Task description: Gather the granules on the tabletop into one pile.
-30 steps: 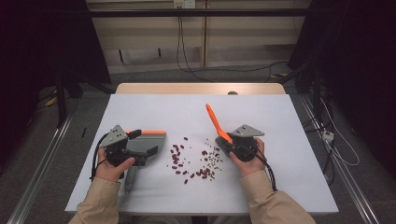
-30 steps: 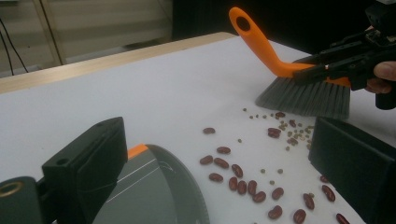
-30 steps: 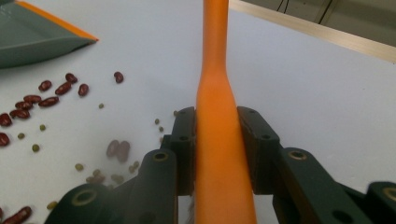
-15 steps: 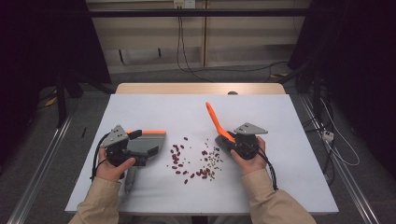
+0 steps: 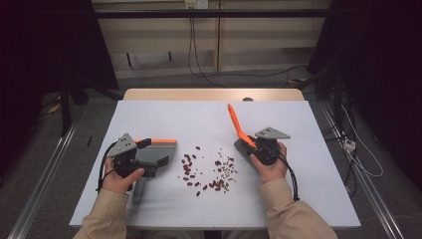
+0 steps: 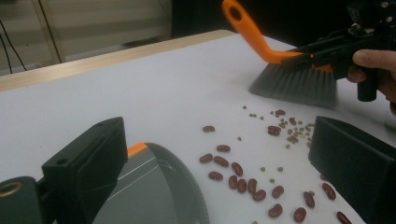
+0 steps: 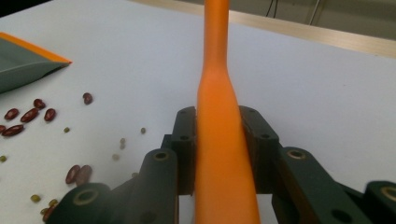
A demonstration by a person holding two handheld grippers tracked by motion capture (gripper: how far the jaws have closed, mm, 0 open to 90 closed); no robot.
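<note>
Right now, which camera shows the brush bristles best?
The left gripper view: the grey bristles sit side-on beside the scattered beans. The high view shows them tiny under the orange handle; the right gripper view gives the handle between its tongs.

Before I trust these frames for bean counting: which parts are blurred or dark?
High view: table evenly lit, surroundings dark, beans small. Left gripper view: dustpan blurred up close, beans sharp. Right gripper view: brush handle soft, far table edge soft.

- No text, label, brand, number or sign can be read on the brush [image 6: 285, 70], the dustpan [image 5: 157, 154] or the desk [image 5: 164, 119]
</note>
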